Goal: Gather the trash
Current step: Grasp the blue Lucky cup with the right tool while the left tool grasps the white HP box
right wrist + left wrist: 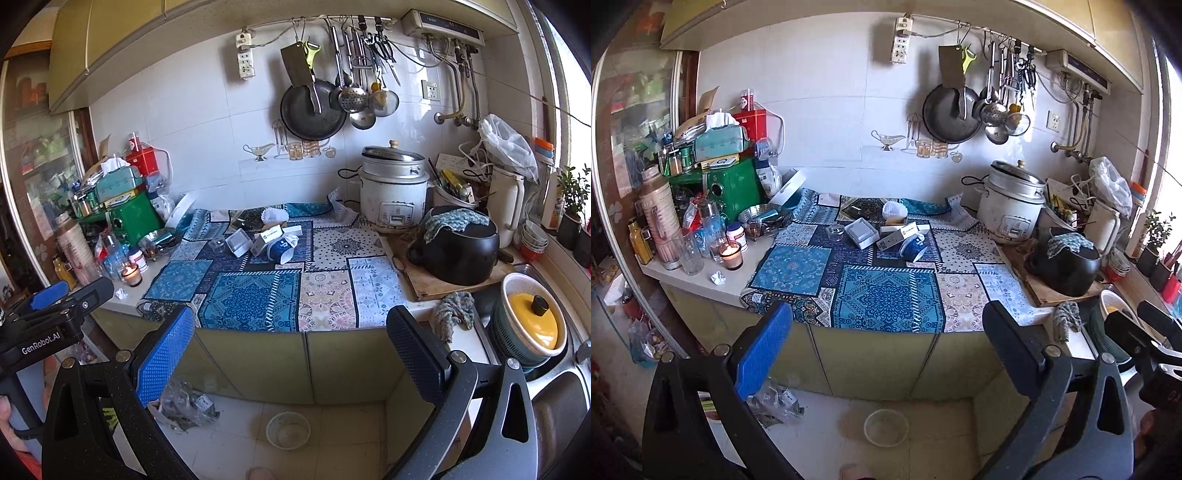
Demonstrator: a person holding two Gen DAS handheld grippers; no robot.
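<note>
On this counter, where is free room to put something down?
The front half of the patterned cloth, between the candle and the wooden board, is bare. Crowded: the box-and-cup pile mid-cloth and the left corner's bottles.

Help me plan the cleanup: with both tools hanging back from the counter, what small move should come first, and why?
Probably bring the left tool forward toward the crumpled paper ball beside the lit candle. Both tools are open and empty, the right tool too, and that ball lies alone on bare counter near the edge, clearly trash.
</note>
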